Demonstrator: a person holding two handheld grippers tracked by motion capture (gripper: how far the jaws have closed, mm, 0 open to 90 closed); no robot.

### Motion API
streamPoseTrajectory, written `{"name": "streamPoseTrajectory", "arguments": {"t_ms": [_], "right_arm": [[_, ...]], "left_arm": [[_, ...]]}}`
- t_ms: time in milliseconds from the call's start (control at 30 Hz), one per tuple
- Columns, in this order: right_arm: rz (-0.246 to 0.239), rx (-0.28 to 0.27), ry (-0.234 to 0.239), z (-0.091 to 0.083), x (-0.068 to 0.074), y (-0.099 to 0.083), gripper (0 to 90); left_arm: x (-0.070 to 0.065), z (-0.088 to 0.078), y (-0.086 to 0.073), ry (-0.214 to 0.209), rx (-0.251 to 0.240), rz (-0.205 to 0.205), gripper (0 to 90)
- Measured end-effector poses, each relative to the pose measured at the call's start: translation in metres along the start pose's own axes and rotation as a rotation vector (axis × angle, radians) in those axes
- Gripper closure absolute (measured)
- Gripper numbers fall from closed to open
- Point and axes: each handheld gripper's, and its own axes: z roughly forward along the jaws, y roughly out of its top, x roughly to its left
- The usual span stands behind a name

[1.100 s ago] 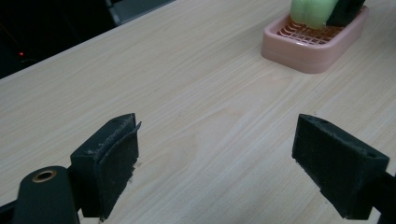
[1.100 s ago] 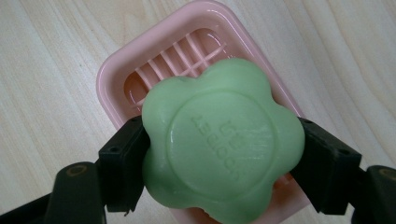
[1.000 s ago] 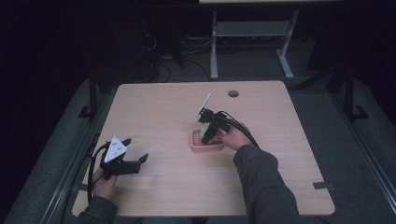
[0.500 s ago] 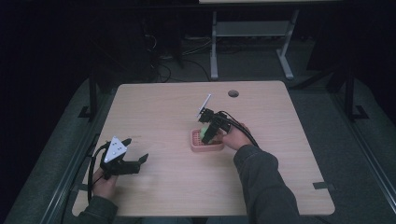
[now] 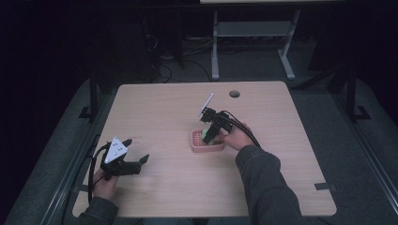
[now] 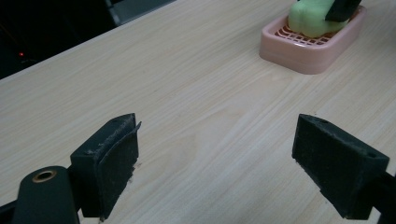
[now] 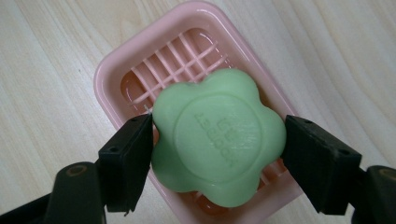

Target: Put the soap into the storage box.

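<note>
Wooden table [image 5: 178,197] seen under both grippers. Pink soap dish [image 7: 112,74] set near table centre. Green flower-shaped soap [image 7: 217,135] clamped by right gripper [image 7: 217,140] over dish grid. Left gripper [image 6: 215,154] held wide apart, unloaded, near left edge.

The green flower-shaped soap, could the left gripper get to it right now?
Probably yes: bare wooden table lies between the open left gripper and the green flower-shaped soap, but the right gripper already clamps it over the pink plastic dish.

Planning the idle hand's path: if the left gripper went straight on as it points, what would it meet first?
Bare wooden table first; farther along, probably the pink plastic soap dish holding green flower-shaped soap, though depth is unclear.
</note>
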Motion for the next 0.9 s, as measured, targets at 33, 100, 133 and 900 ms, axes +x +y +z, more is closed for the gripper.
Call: {"name": "streamPoseTrajectory", "arguments": {"t_ms": [33, 100, 133, 900], "right_arm": [[-0.001, -0.002, 0.001, -0.0007, 0.0000, -0.0001, 26.3], [0.002, -0.003, -0.001, -0.0013, -0.0004, -0.0006, 26.4], [0.003, -0.006, 0.001, -0.0016, -0.0004, -0.0008, 26.5], [0.032, -0.008, 0.027, -0.0045, -0.0034, -0.0044, 26.2]], "left_arm": [[-0.0001, 0.0000, 0.0000, 0.000, -0.001, -0.001, 14.1], [-0.0002, -0.0001, 0.0001, 0.000, -0.001, -0.001, 14.1], [-0.0002, -0.0001, 0.0001, 0.000, 0.000, 0.000, 14.1], [0.0007, 0.0004, 0.0002, 0.003, 0.002, -0.004, 14.1]]}}
